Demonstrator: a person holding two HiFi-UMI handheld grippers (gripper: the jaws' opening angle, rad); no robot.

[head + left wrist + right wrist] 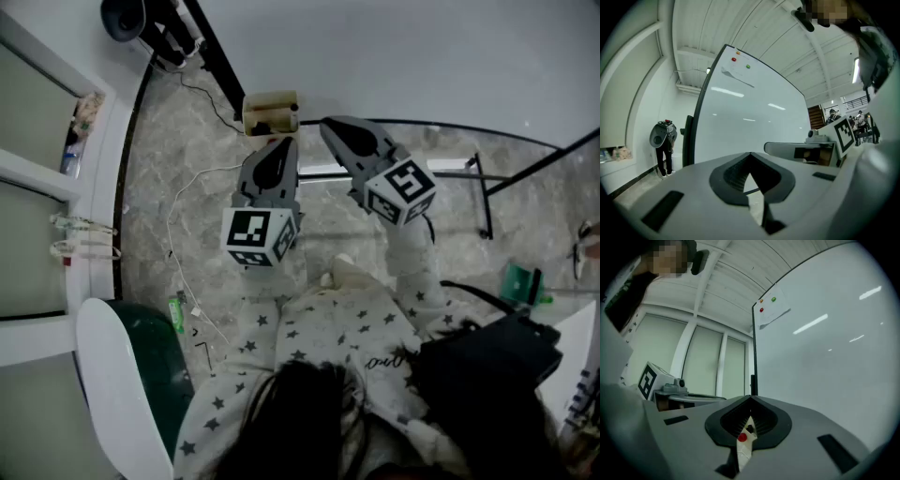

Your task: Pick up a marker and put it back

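A large white glossy whiteboard (pixel 394 56) is faced by both tools, and red and green round magnets are seen on a sheet near its top corner in the gripper views. Below it lies a grey marbled floor (pixel 178 187), crossed by thin white cables. A dark green chair with a white back (pixel 131 375) stands at the person's left. A pale star-patterned garment (pixel 319 328) is worn by the person, whose arms are raised toward the board.

The left gripper (pixel 280 145) is held just beside the right gripper (pixel 330 125), each carrying its marker cube. The left gripper's jaws are seen closed to a thin slit, with nothing between them. The right gripper's jaws are likewise closed to a thin slit.

A small beige box (pixel 270 112) sits at the foot of the board, close to both gripper tips, with dark items in it.

The marker (pixel 742 437) is seen only as a small red round end in the right gripper's slit, a dark piece just above it. Contact with the jaws cannot be made out.
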